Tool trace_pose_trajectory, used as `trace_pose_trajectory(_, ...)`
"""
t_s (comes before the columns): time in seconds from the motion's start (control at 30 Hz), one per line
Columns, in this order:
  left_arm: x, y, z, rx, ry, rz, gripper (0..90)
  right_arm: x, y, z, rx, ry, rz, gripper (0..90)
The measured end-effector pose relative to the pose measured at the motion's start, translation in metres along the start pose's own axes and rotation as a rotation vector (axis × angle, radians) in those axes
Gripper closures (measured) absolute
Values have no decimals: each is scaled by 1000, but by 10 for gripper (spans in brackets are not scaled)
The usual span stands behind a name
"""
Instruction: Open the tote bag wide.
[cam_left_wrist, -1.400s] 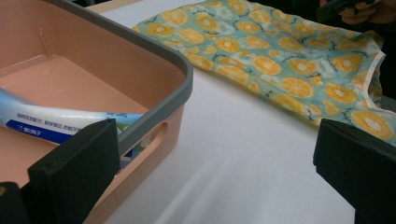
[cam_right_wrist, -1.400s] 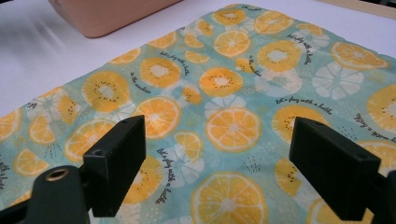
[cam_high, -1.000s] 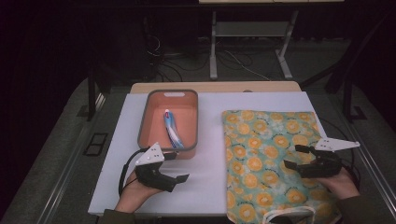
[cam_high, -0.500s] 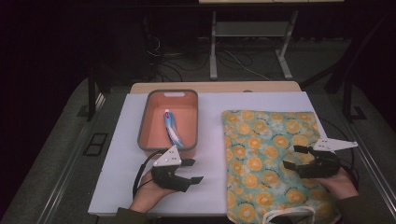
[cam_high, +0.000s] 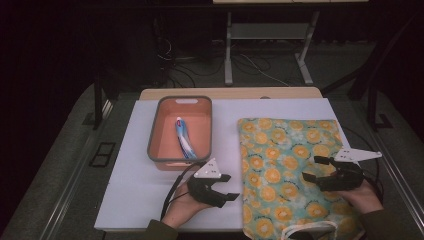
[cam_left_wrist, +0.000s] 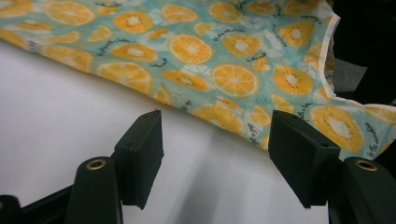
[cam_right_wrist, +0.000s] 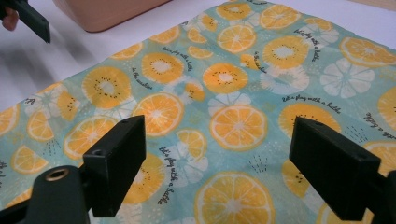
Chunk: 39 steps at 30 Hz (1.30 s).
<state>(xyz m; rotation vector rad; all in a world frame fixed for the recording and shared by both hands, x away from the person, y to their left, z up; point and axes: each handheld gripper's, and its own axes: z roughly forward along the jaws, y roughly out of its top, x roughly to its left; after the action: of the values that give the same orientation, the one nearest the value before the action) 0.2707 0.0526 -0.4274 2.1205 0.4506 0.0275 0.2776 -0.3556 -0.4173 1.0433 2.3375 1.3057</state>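
The left gripper (cam_high: 225, 187) lies low over the white counter (cam_high: 130, 190), its jaws spread and empty after closing partway, aimed at the near left edge of the orange-print bag (cam_high: 287, 170). The right gripper (cam_high: 320, 167) hovers over the bag's right side, jaws spread wide, gripping nothing. The bag's handle is cut off by the frame's bottom edge.
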Motion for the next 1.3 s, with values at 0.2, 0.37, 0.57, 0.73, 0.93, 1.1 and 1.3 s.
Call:
trace_pose_trajectory(0.2,-1,4,18,24,-25,-14,360,0,0,0,1,3,-1,184)
trace_pose_trajectory(0.37,-2,4,34,56,-25,-30,360,0,0,0,0,2,0,184)
trace_pose_trajectory(0.57,-4,4,50,100,-26,-27,351,0,0,0,0,3,-2,184)
trace_pose_trajectory(0.73,-7,5,57,114,-5,3,487,0,0,0,-1,4,-1,184)
trace_pose_trajectory(0.93,-5,5,57,117,-6,7,764,0,0,0,0,5,-2,184)
trace_pose_trajectory(1.1,-3,7,58,132,-13,0,889,0,0,-1,-3,5,-3,184)
trace_pose_trajectory(1.3,8,11,50,88,64,-26,894,0,0,-1,-4,5,1,184)
